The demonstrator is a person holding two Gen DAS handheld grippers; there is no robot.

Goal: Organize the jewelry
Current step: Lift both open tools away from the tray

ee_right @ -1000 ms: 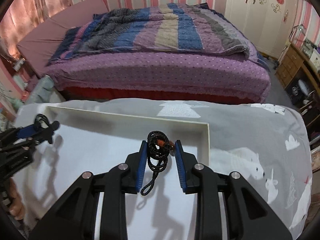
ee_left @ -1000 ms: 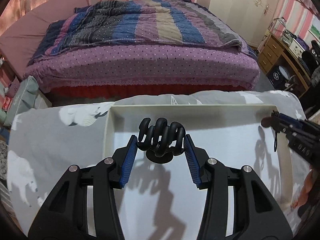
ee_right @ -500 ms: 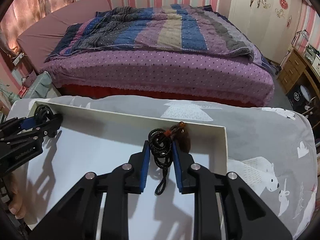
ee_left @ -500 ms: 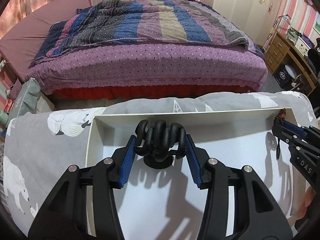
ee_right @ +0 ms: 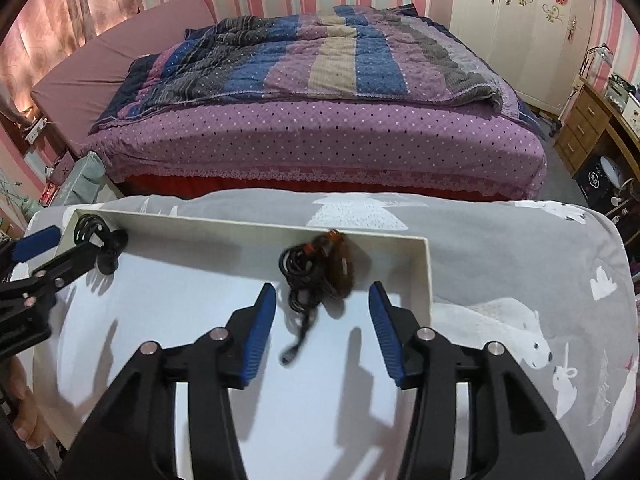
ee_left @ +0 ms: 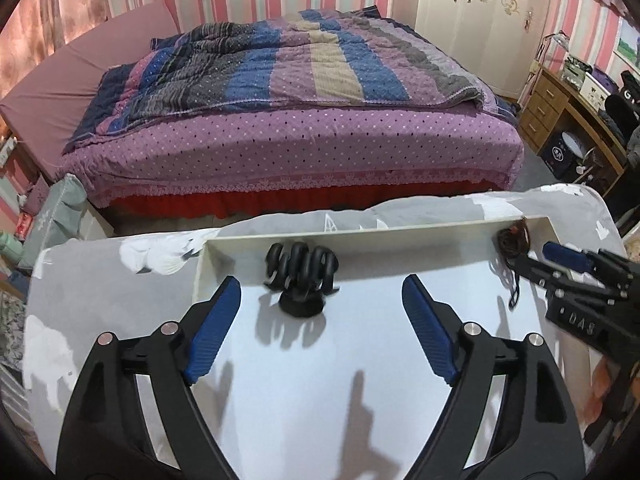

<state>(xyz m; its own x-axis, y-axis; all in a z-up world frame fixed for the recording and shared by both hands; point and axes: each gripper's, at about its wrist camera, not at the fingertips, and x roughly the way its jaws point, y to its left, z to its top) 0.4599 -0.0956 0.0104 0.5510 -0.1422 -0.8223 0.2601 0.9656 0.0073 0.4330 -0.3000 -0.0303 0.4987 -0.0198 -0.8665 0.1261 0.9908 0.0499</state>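
Observation:
A black claw hair clip (ee_left: 301,276) lies in the white tray (ee_left: 360,236) near its far left wall, just ahead of my open left gripper (ee_left: 321,300). It also shows in the right wrist view (ee_right: 100,246). A black cord necklace with a brown pendant (ee_right: 320,272) lies in the tray's far right corner, loose between the fingertips of my open right gripper (ee_right: 322,312). The necklace shows in the left wrist view too (ee_left: 512,242), beside the right gripper (ee_left: 568,260).
The tray (ee_right: 424,276) sits on a grey cloth with white bear prints (ee_right: 520,280). A bed with a striped quilt (ee_left: 288,80) stands beyond the table. A wooden desk (ee_left: 568,108) is at the far right.
Both grippers opened and let go: the hair clip and the necklace now rest in the tray. Both grippers pulled back slightly.

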